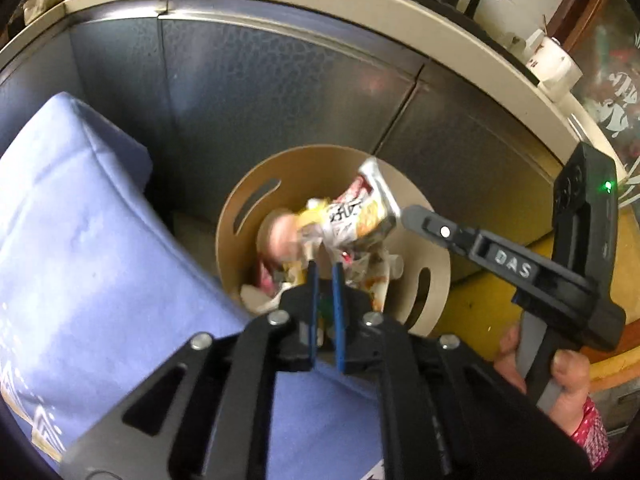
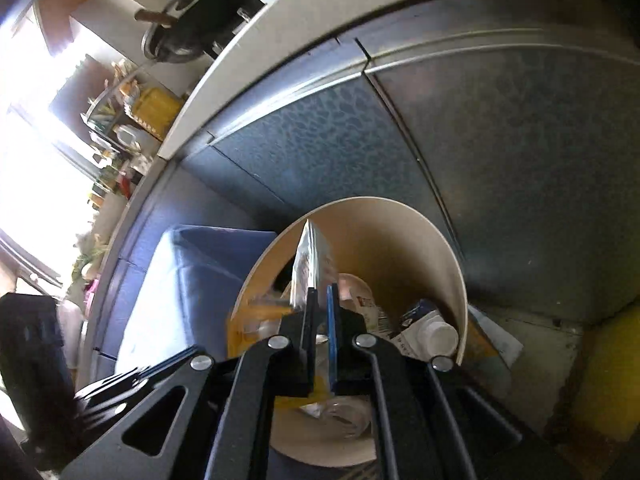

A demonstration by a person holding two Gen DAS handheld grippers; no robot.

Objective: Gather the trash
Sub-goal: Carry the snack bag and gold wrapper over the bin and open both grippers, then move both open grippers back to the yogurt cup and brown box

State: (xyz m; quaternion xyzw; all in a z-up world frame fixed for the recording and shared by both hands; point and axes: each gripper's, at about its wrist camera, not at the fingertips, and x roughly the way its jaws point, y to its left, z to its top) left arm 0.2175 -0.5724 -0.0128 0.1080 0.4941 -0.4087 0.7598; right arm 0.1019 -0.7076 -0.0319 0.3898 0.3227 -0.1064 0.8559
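A beige round trash bin (image 1: 236, 216) stands on the floor against a metal cabinet; it also shows in the right wrist view (image 2: 448, 248). A crinkled yellow-and-white snack wrapper (image 1: 360, 212) hangs over its mouth, just off the right gripper's tip. In the right wrist view the wrapper (image 2: 310, 256) is edge-on at the left finger. My right gripper (image 2: 320, 290) has a narrow gap between its jaws. My left gripper (image 1: 325, 266) hovers above the bin, jaws close together with nothing between them. Several wrappers, a plastic cup and a white bottle (image 2: 434, 334) lie inside.
A blue cushioned seat (image 1: 80, 240) lies left of the bin. The grey metal cabinet front (image 1: 280, 92) rises behind it under a white countertop (image 1: 360, 12). Yellow floor (image 1: 480, 308) lies to the right. A black pan (image 2: 200, 12) sits on the counter.
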